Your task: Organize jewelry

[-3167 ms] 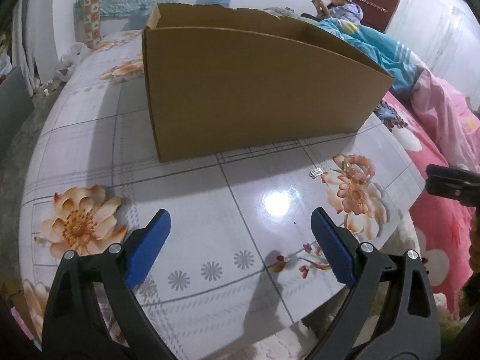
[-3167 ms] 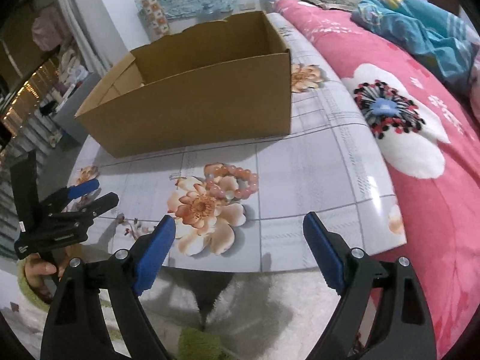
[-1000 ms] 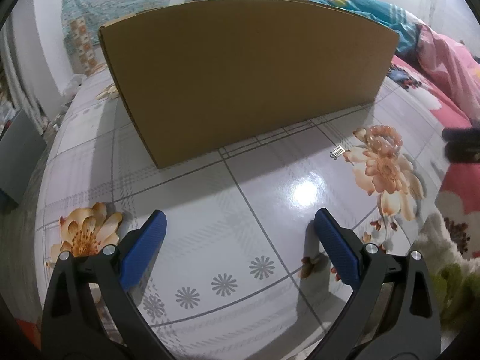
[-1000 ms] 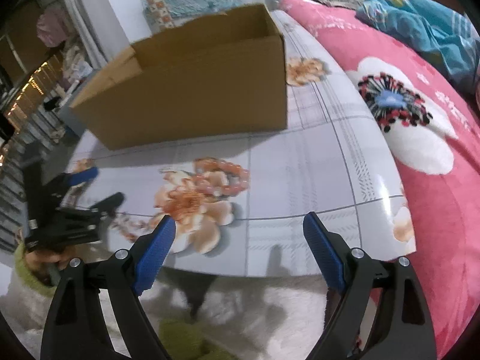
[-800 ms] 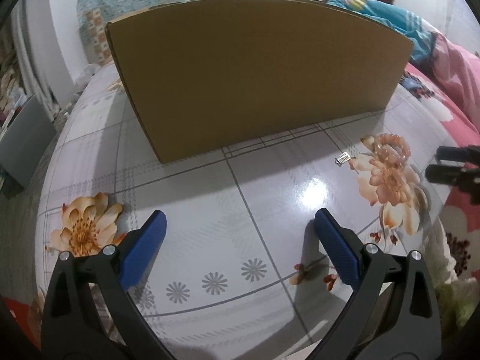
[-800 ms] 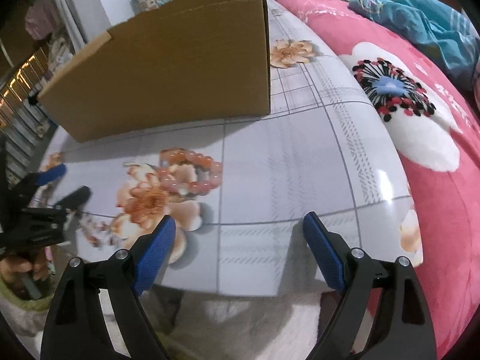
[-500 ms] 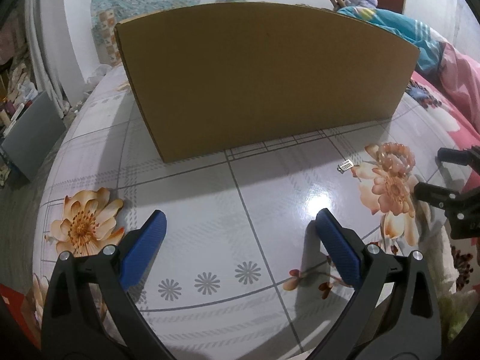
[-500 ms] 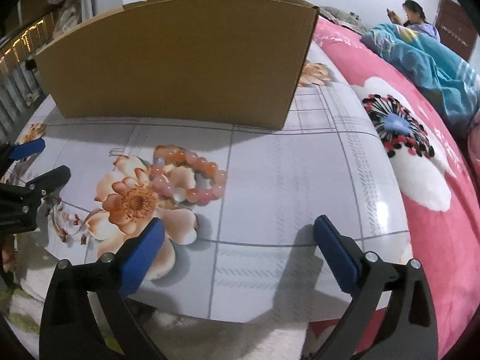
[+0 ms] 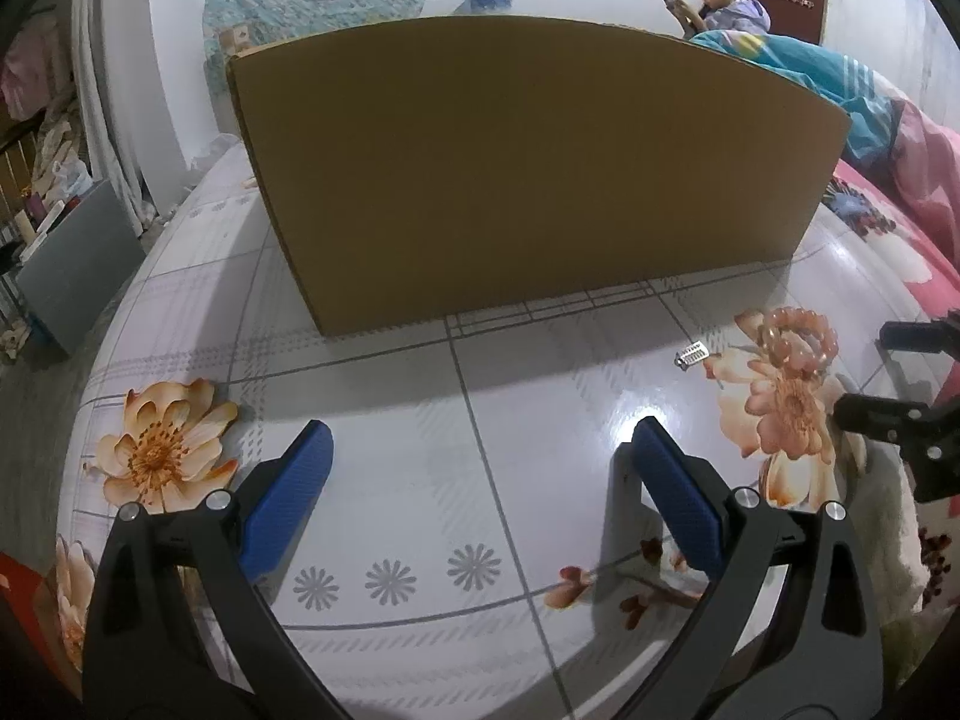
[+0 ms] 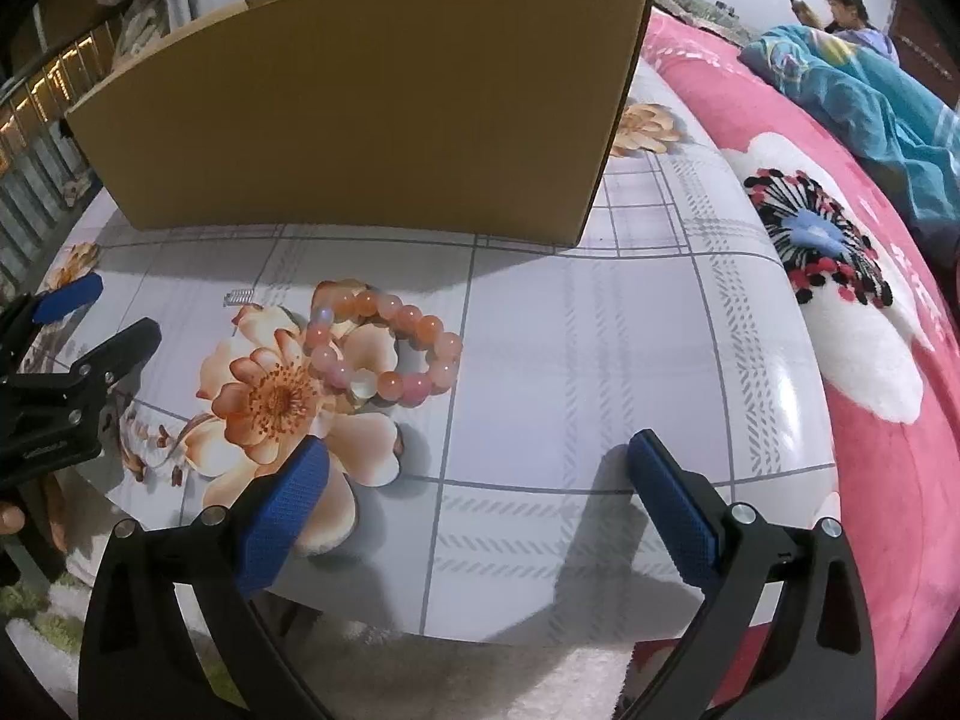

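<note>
The right wrist view shows the bead bracelet (image 10: 384,351) clearly: a ring of pink and orange beads lying flat on the floral table (image 10: 630,360), partly over a printed orange flower, towards the table's near edge and in front of the cardboard box (image 10: 372,102); the left wrist view shows the same bracelet (image 9: 795,333) only small and distorted near its right border, hard to separate from the flower print beneath it. A small silver clip-like piece (image 9: 691,354) lies on the table just left of the bracelet; in the right view it (image 10: 239,297) is a tiny pale mark and what it is cannot be told. The right gripper (image 10: 474,498) hovers over the near edge with its blue pads (image 10: 282,504) spread wide and nothing between them, the bracelet ahead of its left pad; the left view catches only its black finger ends (image 9: 900,384) at the right border. The left gripper (image 9: 480,498) is likewise spread wide and empty over the table, well to the left of the bracelet; the right view cuts it (image 10: 66,354) off at the left border. The box's front wall hides its inside in both views; only the right view shows the pink flowered bedspread (image 10: 870,312) alongside the table's right edge; a seated person (image 9: 714,0) appears far behind.
</note>
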{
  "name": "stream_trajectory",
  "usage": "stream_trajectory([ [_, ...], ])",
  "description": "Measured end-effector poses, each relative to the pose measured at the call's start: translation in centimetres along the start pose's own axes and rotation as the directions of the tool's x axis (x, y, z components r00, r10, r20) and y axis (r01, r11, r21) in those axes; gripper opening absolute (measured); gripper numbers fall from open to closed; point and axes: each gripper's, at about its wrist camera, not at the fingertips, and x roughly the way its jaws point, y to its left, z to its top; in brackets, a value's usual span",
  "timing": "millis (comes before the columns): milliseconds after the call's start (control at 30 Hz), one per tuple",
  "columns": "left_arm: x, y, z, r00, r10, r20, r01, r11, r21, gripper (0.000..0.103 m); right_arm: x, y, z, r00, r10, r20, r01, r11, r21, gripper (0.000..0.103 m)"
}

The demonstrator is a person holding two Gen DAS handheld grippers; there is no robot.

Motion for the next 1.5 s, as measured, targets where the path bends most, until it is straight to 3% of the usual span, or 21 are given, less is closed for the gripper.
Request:
stream_trajectory([
  [333, -0.1, -0.1, -0.3, 0.999, 0.014, 0.031, -0.014, 1.000, -0.015, 0.096, -0.6, 0.1, -1.4, 0.995, 0.021, 0.102, -0.019, 1.000, -0.019, 0.097],
  [900, 0.7, 0.5, 1.9, 0.996, 0.008, -0.084, -0.010, 1.000, -0.020, 0.096, -0.5, 0.7, -1.3, 0.994, 0.008, 0.108, -0.009, 1.000, 0.005, 0.097],
  [1500, 2.3, -0.4, 4.3, 0.992, 0.015, -0.126, -0.019, 0.999, -0.027, 0.096, -0.4, 1.2, -0.8, 0.997, -0.011, 0.070, 0.010, 1.000, 0.025, 0.097],
])
